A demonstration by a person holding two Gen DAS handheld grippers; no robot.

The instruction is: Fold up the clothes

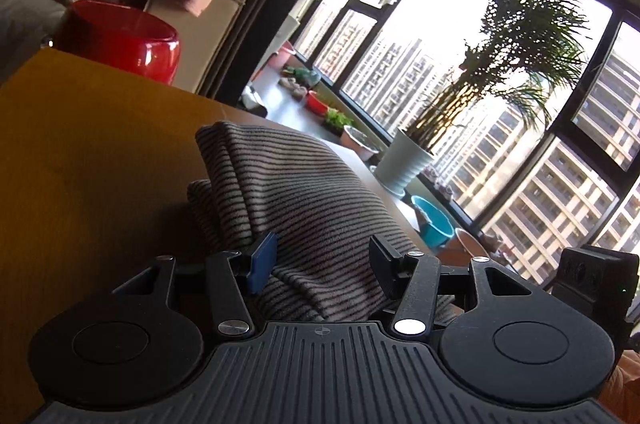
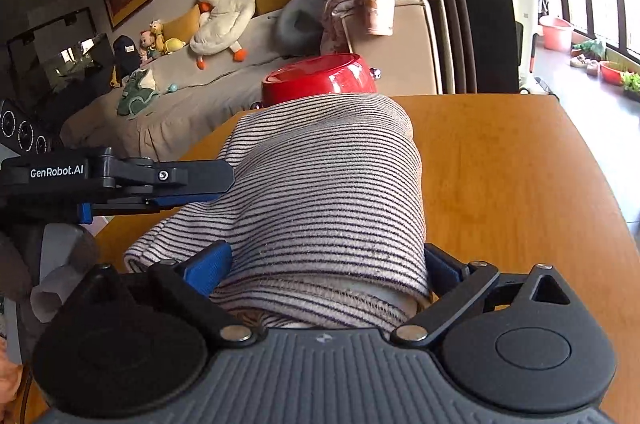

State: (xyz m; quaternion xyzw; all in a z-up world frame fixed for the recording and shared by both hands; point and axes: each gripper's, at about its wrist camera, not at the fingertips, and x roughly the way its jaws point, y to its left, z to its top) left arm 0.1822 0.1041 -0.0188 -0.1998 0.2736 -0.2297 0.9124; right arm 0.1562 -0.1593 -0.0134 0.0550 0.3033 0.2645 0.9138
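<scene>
The left hand-held gripper [image 1: 322, 262] stands part open astride the striped garment [image 2: 332, 192], pads not pressing. The right hand-held gripper [image 2: 326, 266] is clenched on the garment's thick folded bundle, which lies on the wooden table [image 2: 520, 164], with a red bowl [image 2: 320, 80] beyond it.

our left gripper [image 1: 322, 264] is matte black, with a ribbed dark grey base plate, two round black discs at its corners and silver rivets on the linkage arms; one finger pad [image 1: 262, 260] is blue. our right gripper [image 2: 326, 264] is built the same, with blue pads [image 2: 208, 264] on both fingers. seen from the right wrist, the left gripper's side carries white "genrobot.ai" lettering.
</scene>
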